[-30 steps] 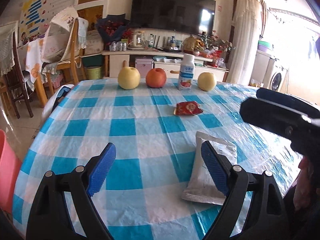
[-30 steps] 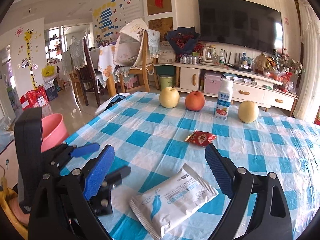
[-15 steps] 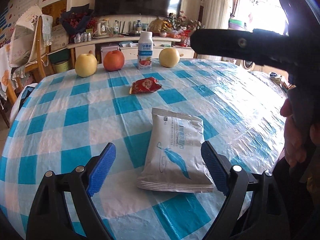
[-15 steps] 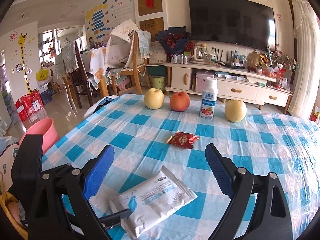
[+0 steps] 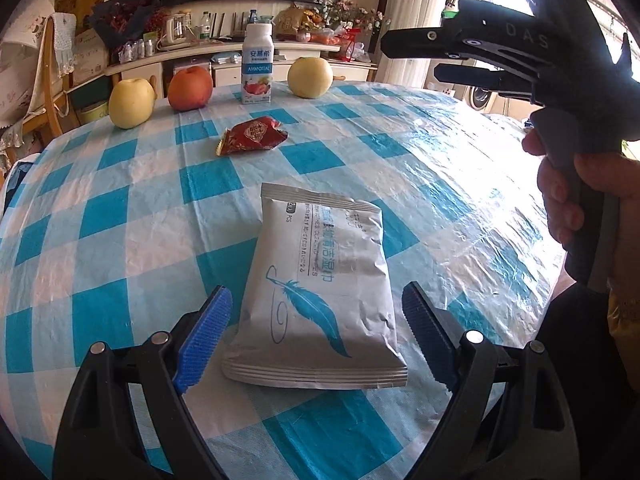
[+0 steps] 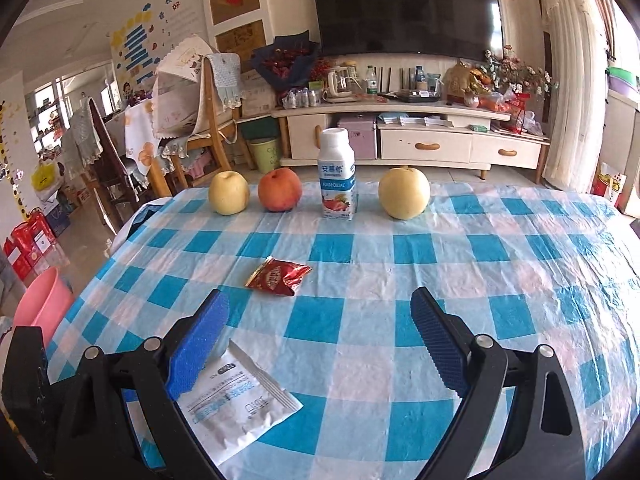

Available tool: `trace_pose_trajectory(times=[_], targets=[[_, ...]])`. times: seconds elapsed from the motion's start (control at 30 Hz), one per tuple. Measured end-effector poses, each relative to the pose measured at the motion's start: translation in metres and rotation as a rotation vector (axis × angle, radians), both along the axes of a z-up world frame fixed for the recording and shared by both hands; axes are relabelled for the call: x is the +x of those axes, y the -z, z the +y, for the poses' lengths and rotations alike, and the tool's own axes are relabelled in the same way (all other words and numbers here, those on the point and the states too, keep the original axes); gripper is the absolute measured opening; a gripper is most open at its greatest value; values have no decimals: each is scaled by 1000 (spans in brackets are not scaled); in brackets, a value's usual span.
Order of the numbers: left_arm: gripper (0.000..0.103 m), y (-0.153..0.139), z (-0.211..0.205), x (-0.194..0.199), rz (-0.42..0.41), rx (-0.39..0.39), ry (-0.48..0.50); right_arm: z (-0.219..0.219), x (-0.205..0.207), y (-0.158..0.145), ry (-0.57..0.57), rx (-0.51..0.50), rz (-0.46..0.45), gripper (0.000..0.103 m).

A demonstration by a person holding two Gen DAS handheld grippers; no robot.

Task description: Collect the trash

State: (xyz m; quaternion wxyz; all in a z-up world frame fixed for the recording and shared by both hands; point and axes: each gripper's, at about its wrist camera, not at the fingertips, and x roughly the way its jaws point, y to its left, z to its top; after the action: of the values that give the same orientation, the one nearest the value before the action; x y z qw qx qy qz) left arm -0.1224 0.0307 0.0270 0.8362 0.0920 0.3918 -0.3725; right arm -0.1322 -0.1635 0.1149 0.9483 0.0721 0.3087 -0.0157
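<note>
left gripper is wide open, holding nothing, lined up on the white wipes packet. the packet lies flat on the checked tablecloth, its near sealed end sitting between the blue pads with clear gaps on both sides. whether the pads are down at cloth level or above it can't be told from this view.

right gripper is also wide open and empty, looking across the table. the red snack wrapper lies ahead of it, left of centre between its fingers, well short of the fruit row. the hand on the right tool shows at the edge of the left view.

judgement: the step in hand is the left grab on the packet. it's thin and limp, so a flat side pinch will likely just buckle it or slide it on the slick cloth. better to tip the fingers down, get one pad under the crimped near edge, close across the seal where it's stiffest. keep centred; the packet sits slightly skewed, so a small yaw would square the pads to it.

risk: pinching tablecloth along with the packet and dragging the milk bottle and apples. lift a little and check the cloth stays down. the pink bin by the table's left side looks like the drop target, though that's a guess.
</note>
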Motion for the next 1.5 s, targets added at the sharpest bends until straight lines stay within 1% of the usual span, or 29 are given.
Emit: trace_pose_trajectory(times=[0.13,0.23,0.3,0.43,0.77,0.9,1.0,1.17,1.43,1.5], targets=[[88,5,-9,3,4,42,18,-15,17,9,0,6,32,92],[88,11,-12,9,39,60,20,-21,33,20,-26,37,68,92],[88,12,-13,12,49,60,27,-21,45,29,-48,63,98,92],[88,13,-22,14,38,86,37,-12,67,43,-104,102,131,92],[88,12,-34,22,30,101,17,21,121,64,-259,-20,143,92],[87,12,-36,24,28,108,10,26,138,78,-289,-26,172,92],[86,12,-36,25,31,104,-2,32,148,87,-307,-72,201,92],[78,10,-33,28,36,95,-32,34,157,96,-308,-87,231,92],[77,9,-25,36,60,69,-73,41,160,96,-328,-119,226,92],[77,9,-23,40,66,62,-85,42,160,95,-336,-122,224,88]])
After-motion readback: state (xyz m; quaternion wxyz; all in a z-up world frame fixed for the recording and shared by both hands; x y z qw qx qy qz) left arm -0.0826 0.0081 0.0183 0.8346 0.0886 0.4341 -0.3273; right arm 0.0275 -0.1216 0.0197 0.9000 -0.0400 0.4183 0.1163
